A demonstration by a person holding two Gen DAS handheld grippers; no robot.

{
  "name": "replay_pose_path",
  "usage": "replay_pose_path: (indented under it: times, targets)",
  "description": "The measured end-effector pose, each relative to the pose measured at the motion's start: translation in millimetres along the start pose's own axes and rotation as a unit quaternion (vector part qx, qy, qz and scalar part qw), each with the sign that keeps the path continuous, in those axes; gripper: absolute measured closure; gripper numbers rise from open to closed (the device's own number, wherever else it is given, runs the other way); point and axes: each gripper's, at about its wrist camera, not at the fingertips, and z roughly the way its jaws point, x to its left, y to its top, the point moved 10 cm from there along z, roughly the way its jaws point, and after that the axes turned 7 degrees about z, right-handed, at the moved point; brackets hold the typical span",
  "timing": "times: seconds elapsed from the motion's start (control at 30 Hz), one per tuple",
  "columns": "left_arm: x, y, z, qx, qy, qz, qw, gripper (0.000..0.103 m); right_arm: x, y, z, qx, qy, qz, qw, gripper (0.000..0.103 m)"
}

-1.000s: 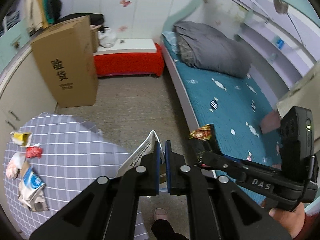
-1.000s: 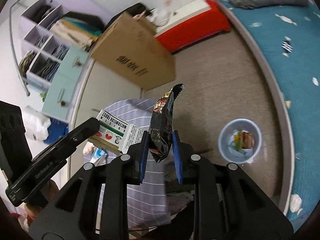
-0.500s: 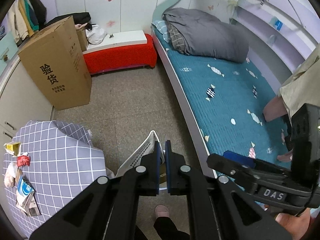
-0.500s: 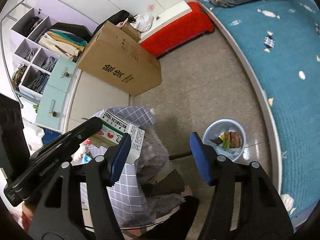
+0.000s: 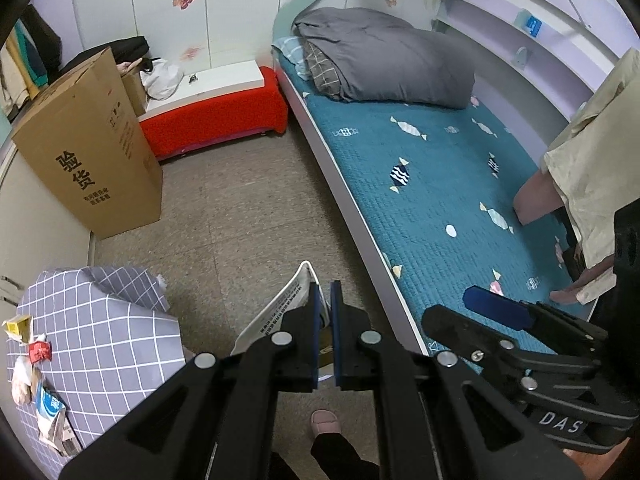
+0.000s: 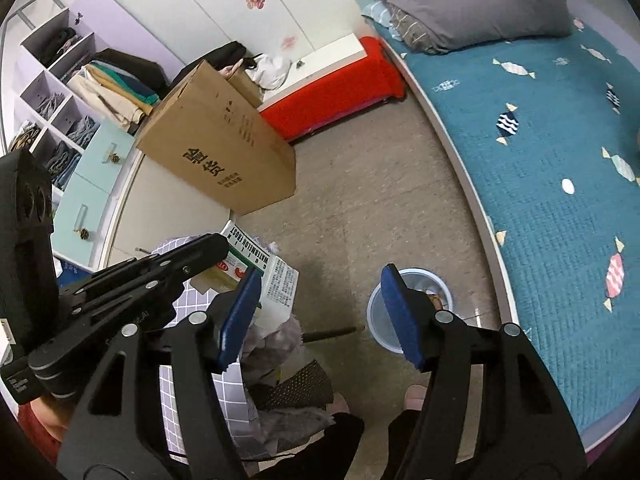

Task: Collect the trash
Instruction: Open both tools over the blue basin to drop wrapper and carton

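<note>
Above the floor by the bed: one gripper loaded, one empty.
My left gripper (image 5: 325, 300) is clamped on a flattened white printed medicine carton (image 6: 276, 280). My right gripper (image 6: 320, 312) has just been opening; jaws wide, nothing between them, over the pale blue round plastic bin (image 6: 378, 312). Crumpled wrappers (image 5: 38, 376) lie on the grey checked surface (image 5: 104, 328).

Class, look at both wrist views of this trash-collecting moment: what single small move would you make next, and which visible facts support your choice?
Probably carry the left gripper over the bin and let go. It is shut on the flattened carton, which hangs short of the bin, beside the checked table. The right gripper is open and empty, with wrappers already in the bin.
</note>
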Motion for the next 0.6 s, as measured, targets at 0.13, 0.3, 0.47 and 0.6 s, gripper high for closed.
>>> replay_pose_path:
  times: [0.13, 0.3, 0.47, 0.6]
  targets:
    - [-6, 5, 2, -0.001, -0.004, 0.008, 1.0, 0.098, -8, 5, -9, -0.016, -0.01, 0.007, 1.0, 0.04]
    - [-15, 12, 6, 0.0, -0.009, 0.021, 0.9997, 0.097, -17, 11, -17, -0.028, -0.017, 0.015, 0.999, 0.039]
    - [-22, 4, 22, 0.04, -0.012, 0.035, 0.9985, 0.09, -23, 11, -20, -0.032, -0.022, 0.026, 0.999, 0.039]
    - [-21, 0, 21, 0.041, -0.016, 0.028, 0.9987, 0.069, -23, 10, -20, -0.031, -0.023, 0.031, 0.999, 0.039]
